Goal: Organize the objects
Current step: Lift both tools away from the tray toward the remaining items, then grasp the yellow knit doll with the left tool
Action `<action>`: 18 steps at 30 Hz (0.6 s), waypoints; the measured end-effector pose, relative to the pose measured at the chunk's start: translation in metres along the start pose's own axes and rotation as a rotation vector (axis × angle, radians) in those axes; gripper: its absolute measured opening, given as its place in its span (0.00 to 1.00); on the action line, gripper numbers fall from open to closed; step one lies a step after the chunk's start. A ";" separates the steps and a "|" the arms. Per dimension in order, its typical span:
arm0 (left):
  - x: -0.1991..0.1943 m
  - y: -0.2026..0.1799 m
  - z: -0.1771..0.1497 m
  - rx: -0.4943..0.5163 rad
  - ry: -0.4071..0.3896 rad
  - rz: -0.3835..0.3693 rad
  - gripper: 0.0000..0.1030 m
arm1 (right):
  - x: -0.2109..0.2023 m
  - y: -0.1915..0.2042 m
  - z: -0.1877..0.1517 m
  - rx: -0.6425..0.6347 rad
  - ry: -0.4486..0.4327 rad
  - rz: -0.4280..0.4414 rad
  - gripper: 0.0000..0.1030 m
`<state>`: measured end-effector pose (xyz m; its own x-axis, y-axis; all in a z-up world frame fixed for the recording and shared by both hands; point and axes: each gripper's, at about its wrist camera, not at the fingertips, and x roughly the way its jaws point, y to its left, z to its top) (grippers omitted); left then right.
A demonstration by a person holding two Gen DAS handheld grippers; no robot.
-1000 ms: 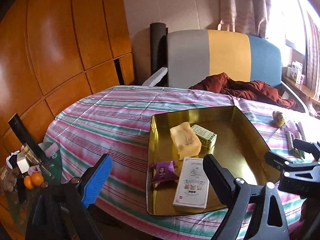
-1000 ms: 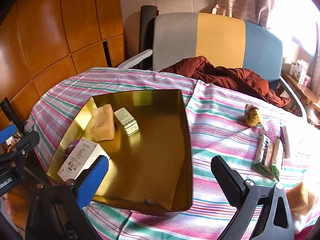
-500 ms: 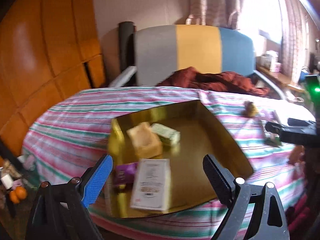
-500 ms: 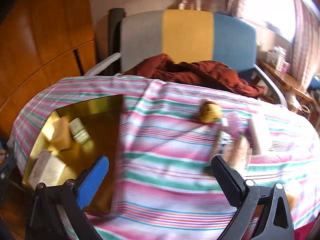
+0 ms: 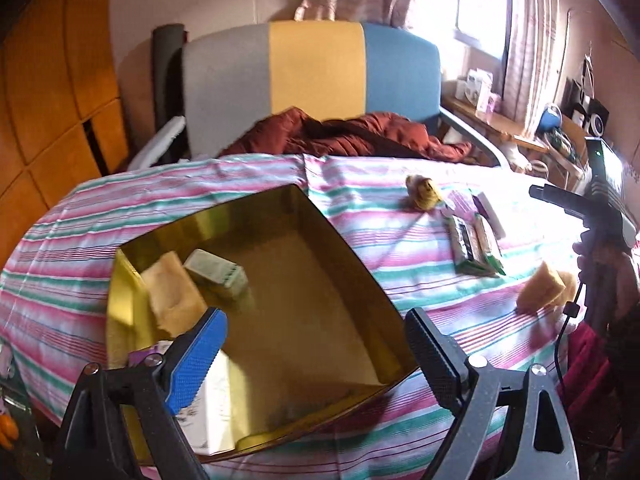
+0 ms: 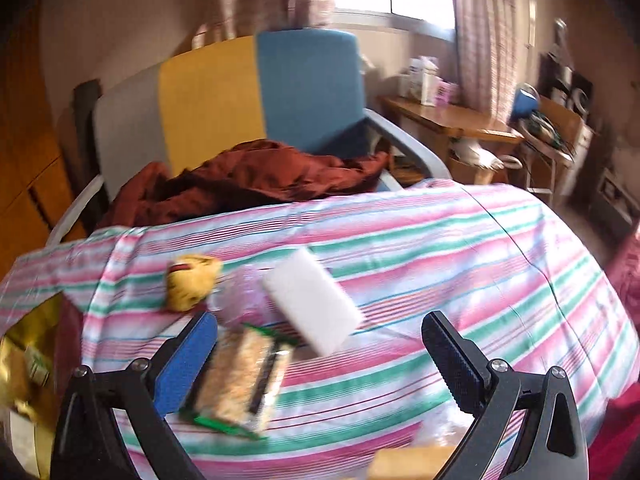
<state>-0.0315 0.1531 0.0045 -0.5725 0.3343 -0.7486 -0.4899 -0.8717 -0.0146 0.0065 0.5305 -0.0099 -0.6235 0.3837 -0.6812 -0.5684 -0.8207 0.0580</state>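
While the gold tray (image 5: 360, 276) already holds 4 items, we judge a fetch step underway: our right claw (image 6: 320, 356), wide and empty, hangs over the snack packet (image 6: 240, 380); next, descend squarely. Our left claw (image 5: 316, 352) is closing, empty.

The tablecloth (image 5: 224, 184) is striped pink, green and white. The tray (image 5: 304, 304) is shiny gold. The chair back (image 5: 316, 68) runs grey, yellow, blue, with a rust-red jacket (image 5: 344, 136) on it. A white block (image 6: 316, 300) (plain, unmarked) lies beside a green-edged packet (image 6: 240, 380).
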 end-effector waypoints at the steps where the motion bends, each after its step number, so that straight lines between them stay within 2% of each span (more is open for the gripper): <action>1: 0.004 -0.003 0.003 0.006 0.009 -0.003 0.87 | 0.004 -0.011 -0.002 0.039 0.006 -0.008 1.00; 4: 0.016 -0.014 0.015 0.007 0.044 -0.034 0.87 | 0.020 -0.041 -0.007 0.162 0.073 -0.001 1.00; 7: 0.029 -0.025 0.032 0.008 0.054 -0.053 0.87 | 0.020 -0.058 -0.005 0.262 0.076 0.030 1.00; 11: 0.051 -0.045 0.062 0.014 0.074 -0.124 0.87 | 0.018 -0.068 -0.006 0.323 0.083 0.053 1.00; 18: 0.102 -0.091 0.108 0.084 0.107 -0.162 0.87 | 0.018 -0.062 -0.006 0.327 0.106 0.107 1.00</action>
<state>-0.1158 0.3053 0.0011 -0.4110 0.4237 -0.8072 -0.6254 -0.7753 -0.0885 0.0338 0.5858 -0.0296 -0.6394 0.2431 -0.7294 -0.6555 -0.6682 0.3519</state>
